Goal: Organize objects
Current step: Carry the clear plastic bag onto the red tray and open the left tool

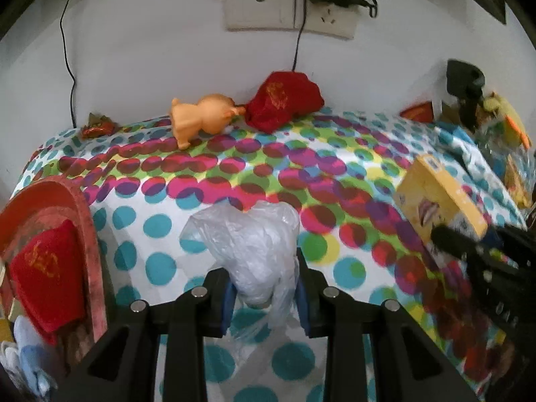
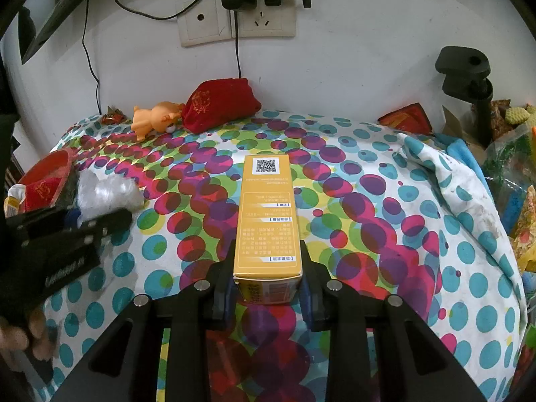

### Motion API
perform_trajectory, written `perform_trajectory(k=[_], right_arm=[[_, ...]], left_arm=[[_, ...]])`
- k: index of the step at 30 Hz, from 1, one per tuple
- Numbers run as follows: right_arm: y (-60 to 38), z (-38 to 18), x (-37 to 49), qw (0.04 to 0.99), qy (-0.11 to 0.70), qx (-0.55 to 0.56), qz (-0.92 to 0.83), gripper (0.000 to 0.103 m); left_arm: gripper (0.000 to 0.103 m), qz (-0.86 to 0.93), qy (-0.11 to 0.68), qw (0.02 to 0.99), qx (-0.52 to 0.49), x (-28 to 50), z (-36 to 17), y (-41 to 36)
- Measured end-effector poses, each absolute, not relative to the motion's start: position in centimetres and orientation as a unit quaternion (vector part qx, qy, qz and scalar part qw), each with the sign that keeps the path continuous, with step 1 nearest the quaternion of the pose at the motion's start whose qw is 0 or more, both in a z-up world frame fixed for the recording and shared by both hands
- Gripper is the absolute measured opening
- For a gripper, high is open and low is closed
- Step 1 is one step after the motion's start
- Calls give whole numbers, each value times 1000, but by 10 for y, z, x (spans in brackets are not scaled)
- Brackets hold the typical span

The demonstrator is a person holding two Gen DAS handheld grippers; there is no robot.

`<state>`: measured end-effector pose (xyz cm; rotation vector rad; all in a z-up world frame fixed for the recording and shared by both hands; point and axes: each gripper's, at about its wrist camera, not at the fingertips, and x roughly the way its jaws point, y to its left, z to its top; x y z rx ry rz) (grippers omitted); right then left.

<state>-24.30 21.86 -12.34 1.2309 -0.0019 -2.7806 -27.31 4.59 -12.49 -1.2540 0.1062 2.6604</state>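
Through my left wrist camera, my left gripper point(image 1: 263, 296) has its jaws clenched on a crumpled clear plastic bag point(image 1: 246, 248), which bulges up between the blue pads point(image 1: 227, 305) above the dotted cloth point(image 1: 160, 224) covering the counter. At near left sits a red basket point(image 1: 85, 221) holding a red pouch point(image 1: 45, 271), just beside my jaws. At the far edge, against the wall, an orange toy animal point(image 1: 204, 117) lies touching a second red pouch point(image 1: 284, 98); a small wrapped candy point(image 1: 97, 127) rests at far left. On the right, my right gripper point(image 1: 469, 244) carries the yellow box point(image 1: 442, 194), blurred, near a heap of packets point(image 1: 512, 140).

Through my right wrist camera, my right gripper point(image 2: 268, 284) has its jaws grasping the yellow box point(image 2: 266, 217) by its near end; the box points away from me, QR code at its far end. The left gripper point(image 2: 72, 231) and its plastic bag point(image 2: 104, 194) are at left, in front of the red basket point(image 2: 47, 167). The toy animal point(image 2: 152, 119) and the red pouch point(image 2: 221, 102) lie far, below the wall sockets point(image 2: 234, 20). A black clamp stand point(image 2: 469, 80) rises at far right.
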Motion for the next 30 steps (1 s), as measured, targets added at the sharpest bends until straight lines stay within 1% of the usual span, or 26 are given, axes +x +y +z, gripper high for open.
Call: perform_trajectory(k=[6, 11, 18, 21, 30], right_arm=[[219, -125, -243, 49, 3, 405, -913, 28], [216, -127, -245, 45, 9, 413, -910, 28], [220, -129, -247, 38, 3, 416, -909, 28], [217, -129, -246, 32, 11, 416, -909, 28], [214, -128, -247, 21, 23, 416, -909, 28]], left_arm=[[30, 898, 37, 99, -427, -254, -125, 41], [30, 896, 58, 98, -429, -239, -124, 40], [30, 894, 48, 99, -435, -219, -124, 33], [30, 896, 63, 97, -429, -209, -124, 33], [30, 893, 49, 121, -431, -183, -114, 29]])
